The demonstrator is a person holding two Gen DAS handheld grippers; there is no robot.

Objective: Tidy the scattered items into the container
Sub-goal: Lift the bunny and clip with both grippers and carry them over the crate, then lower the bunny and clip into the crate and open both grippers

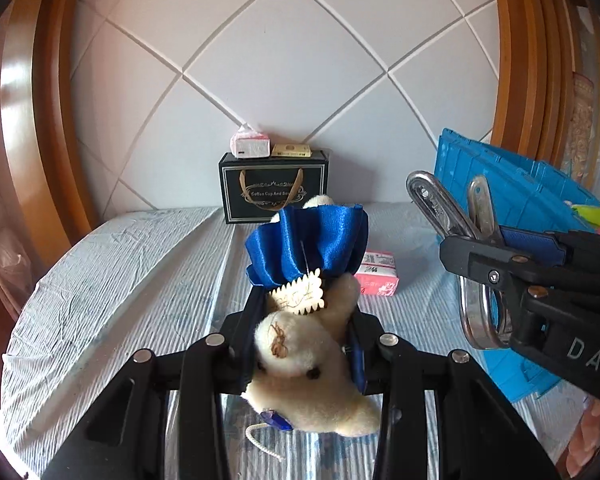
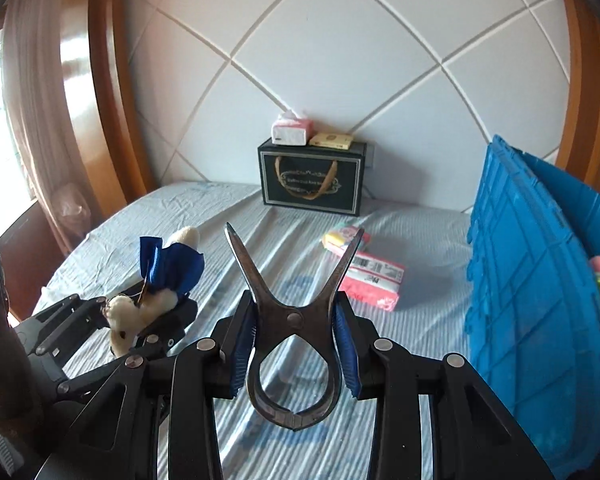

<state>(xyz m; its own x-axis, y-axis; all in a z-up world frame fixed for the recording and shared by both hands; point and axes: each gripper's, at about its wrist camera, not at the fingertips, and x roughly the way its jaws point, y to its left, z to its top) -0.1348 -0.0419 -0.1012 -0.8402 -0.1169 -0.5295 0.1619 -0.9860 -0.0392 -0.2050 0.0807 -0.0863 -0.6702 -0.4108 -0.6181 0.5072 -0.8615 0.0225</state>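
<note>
A bedroom in a home is shown. A bed (image 2: 148, 216) covered with a striped, wrinkled sheet is seen, and a padded white headboard (image 2: 340, 60) with diamond stitching is set behind it, framed in curved polished wood (image 2: 112, 92). A black gift bag (image 2: 312, 178) is stood on the bed against the headboard, and a curtain (image 2: 24, 80) is hung left of the headboard.
</note>
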